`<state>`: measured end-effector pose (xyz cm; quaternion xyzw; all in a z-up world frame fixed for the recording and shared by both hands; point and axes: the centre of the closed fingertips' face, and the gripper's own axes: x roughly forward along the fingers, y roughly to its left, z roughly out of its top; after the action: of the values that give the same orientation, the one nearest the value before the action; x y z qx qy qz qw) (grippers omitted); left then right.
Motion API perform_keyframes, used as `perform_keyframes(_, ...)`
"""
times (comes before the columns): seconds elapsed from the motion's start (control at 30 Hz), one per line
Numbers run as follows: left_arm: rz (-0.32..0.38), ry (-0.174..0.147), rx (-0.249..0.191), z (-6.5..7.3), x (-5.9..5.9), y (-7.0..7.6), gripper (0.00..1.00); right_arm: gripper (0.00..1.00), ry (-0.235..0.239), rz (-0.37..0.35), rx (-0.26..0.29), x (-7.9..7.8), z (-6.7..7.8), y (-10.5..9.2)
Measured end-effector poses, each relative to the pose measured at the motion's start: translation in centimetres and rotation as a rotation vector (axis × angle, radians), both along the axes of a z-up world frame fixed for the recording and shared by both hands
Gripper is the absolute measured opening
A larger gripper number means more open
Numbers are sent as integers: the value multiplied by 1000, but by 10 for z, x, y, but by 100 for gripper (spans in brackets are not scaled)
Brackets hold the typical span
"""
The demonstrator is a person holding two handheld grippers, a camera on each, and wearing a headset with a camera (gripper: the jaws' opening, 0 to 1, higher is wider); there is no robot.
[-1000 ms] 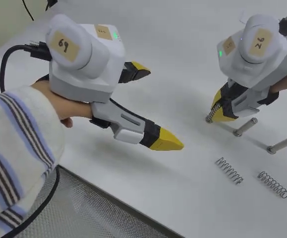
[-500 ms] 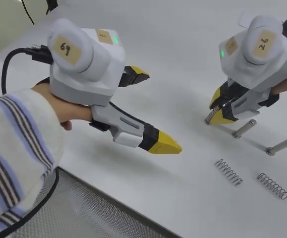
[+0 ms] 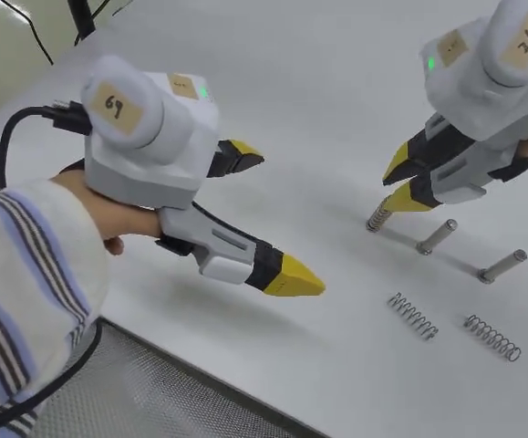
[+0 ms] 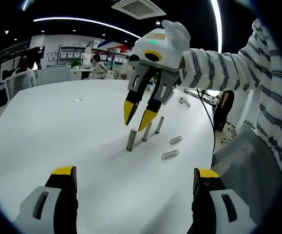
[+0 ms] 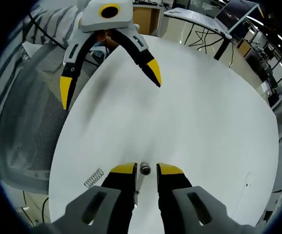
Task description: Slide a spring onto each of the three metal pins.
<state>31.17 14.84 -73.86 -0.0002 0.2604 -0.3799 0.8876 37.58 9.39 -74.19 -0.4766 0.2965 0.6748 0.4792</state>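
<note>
On the white table [image 3: 318,82] stand three metal pins. The nearest pin [image 3: 377,217] wears a spring [image 4: 131,139]; from above its top [image 5: 144,170] shows between my right gripper's jaws. Two bare pins [image 3: 437,235] [image 3: 503,265] stand beside it. Two loose springs [image 3: 413,316] [image 3: 492,337] lie in front of them. My right gripper [image 3: 398,182] hangs open just above the sprung pin and holds nothing. Well to the left, my left gripper [image 3: 273,219] is wide open and empty, facing the pins.
The table's front edge [image 3: 200,365] runs below my left gripper, with a mesh surface [image 3: 145,401] under it. A black cable [image 3: 17,128] trails from the left gripper. A striped sleeve [image 3: 17,283] covers the lower left. Bare table lies between the grippers.
My right gripper, earlier shut low on the spring at the first pin, has lifted and its jaws have parted, leaving the spring on the pin. The left gripper has stayed put.
</note>
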Motion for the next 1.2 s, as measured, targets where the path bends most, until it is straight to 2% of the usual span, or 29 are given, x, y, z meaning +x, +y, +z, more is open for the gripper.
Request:
perform_keyframes(0.17,-4,-1,-4,1,-3,-1,98,15,12,-52,78,-9,26,-1)
perform_keyframes(0.27,-7,-3,-2,1,-3,-1,98,17,16,-91,113,-11,37,-3)
perform_keyframes(0.47,5,0,-27,5,-4,0,98,23,61,-194,204,-17,56,-16)
perform_keyframes(0.73,20,-5,-29,9,-3,3,98,25,77,-306,282,-25,75,-44)
perform_keyframes(0.83,23,-5,-27,10,-4,5,98,26,98,-372,350,-28,86,-51)
perform_keyframes(1.0,15,-4,-18,11,-5,6,98,28,103,-432,415,-33,98,-63)
perform_keyframes(1.07,15,-3,-17,12,-6,6,98,29,107,-458,446,-35,102,-66)
perform_keyframes(1.2,15,-1,-16,12,-6,7,98,29,105,-499,472,-34,103,-76)
